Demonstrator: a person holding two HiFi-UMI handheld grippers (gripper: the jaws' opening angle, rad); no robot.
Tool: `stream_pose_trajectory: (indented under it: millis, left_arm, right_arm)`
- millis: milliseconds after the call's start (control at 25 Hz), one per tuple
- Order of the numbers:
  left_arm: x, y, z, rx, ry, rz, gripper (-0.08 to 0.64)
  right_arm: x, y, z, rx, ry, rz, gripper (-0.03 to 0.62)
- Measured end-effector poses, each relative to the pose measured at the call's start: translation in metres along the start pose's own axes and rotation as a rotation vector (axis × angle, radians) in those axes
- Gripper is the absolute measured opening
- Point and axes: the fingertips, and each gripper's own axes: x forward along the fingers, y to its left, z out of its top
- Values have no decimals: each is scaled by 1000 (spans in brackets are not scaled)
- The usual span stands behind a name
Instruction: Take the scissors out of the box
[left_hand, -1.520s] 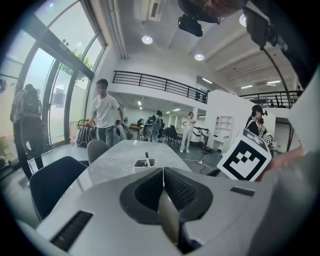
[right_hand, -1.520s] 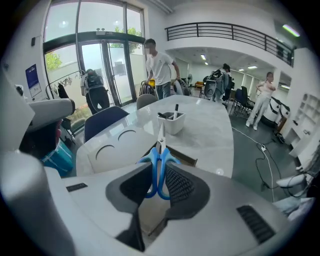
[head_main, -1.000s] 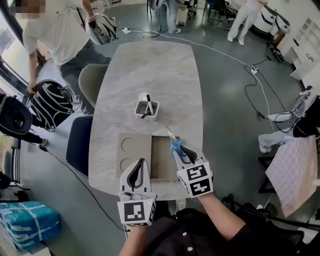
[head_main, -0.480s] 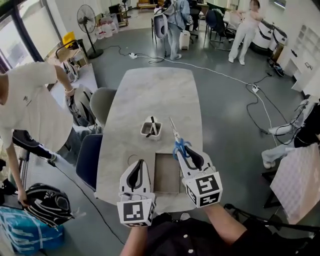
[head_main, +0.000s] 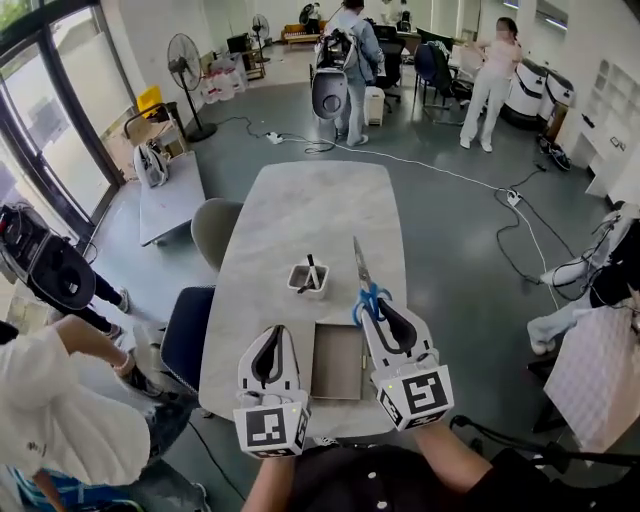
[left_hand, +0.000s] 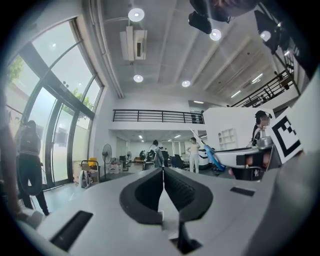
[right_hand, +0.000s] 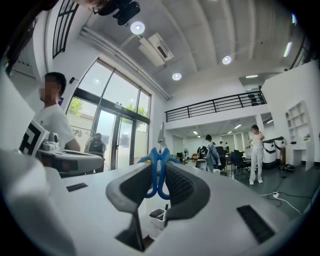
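**Head view.** The right claw (head_main: 378, 308) grips the scissors (head_main: 364, 284) by the blue handle loops. The blades point away from the person, out over the grey counter (head_main: 300, 210). The scissors are outside the box (head_main: 337, 364), which lies open near the counter's near edge, between the two claws. The left claw (head_main: 274, 340) hangs beside the box at its left. A small white container (head_main: 308, 279) with a dark pen in it stands just beyond the box. Two chairs, one grey (head_main: 214, 226) and one dark blue (head_main: 186, 334), stand at the counter's left side.

**Right gripper view.** This view alone confirms the grip. The pads press on the two blue loops of the scissors (right_hand: 158, 170) from either side, so the right claw (right_hand: 159, 175) is held partly open by them. The blade tips rise upright above the pads. The white container (right_hand: 160, 215) shows below the pads. The left claw's body (right_hand: 60, 161) shows at the left edge.

**Left gripper view.** The left claw (left_hand: 163, 172) has its pads meeting at the tips, with nothing between them. The scissors (left_hand: 214, 158) show at the right of this view, with the counter and box out of frame.

**Markings.** The print that can be made out is the black-and-white square patterns on the claw cubes (head_main: 272, 428).
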Motion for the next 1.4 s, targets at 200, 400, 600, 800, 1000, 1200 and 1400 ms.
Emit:
stream_pose_trajectory:
  millis: [200,400,600,800,1000,1200,1400]
  left_arm:
    - [-5,5,9,7,-14,16,17]
    - [-11,4,13,12,-14,29,17]
    - [-13,4,14,14,-24,27,17]
    - [-14,6,16,13,-18,26,17]
    - [-14,6,16,8,-22,28,17]
    - [-17,3,15,6,-26,25,17]
    - [-17,2,15,5,-28,20,17]
  right_arm:
    - [-5,3,15,-1,-51,3,80]
    - [-10,3,19,-4,-58,1,80]
    - [-11,4,18,-7,-58,-8,80]
    - [-11,3,23,-2,-62,-24,80]
    - [-12,3,25,1,-68,-25,80]
    - [-15,6,24,-7,-59,-20,80]
    - [-16,8,25,-18,-67,-14,80]
